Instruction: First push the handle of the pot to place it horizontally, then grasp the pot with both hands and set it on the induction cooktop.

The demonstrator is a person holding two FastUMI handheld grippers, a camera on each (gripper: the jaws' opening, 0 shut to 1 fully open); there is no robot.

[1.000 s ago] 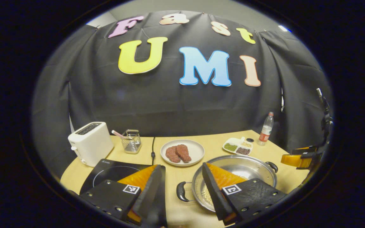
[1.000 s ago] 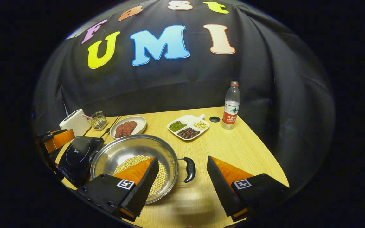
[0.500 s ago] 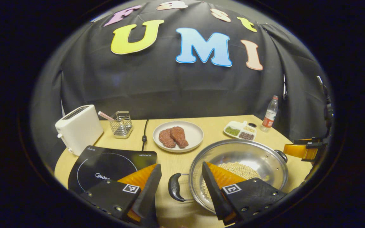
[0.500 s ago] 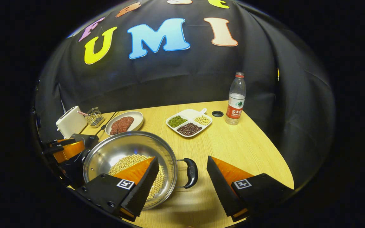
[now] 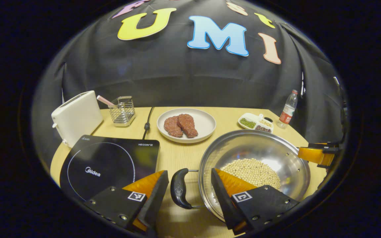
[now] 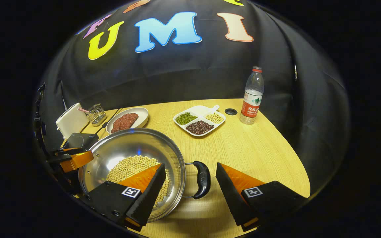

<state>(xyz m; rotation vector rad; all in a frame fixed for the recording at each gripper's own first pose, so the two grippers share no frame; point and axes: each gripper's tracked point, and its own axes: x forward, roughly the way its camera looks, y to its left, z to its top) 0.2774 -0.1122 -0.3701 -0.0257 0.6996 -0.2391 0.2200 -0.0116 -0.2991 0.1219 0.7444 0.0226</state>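
Now both wide claws, left claw (image 5: 189, 195) and right claw (image 6: 190, 191), have neared the pot's (image 5: 263, 155) handles.

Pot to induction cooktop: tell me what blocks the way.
Nothing visible does. In the left gripper view, bare table lies between the pot and the induction cooktop, whose top is bare; the plate of meat sits farther back.

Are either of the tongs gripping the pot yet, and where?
No. Both tongs are open, each straddling a pot handle: left tongs, right tongs. Nothing is held.
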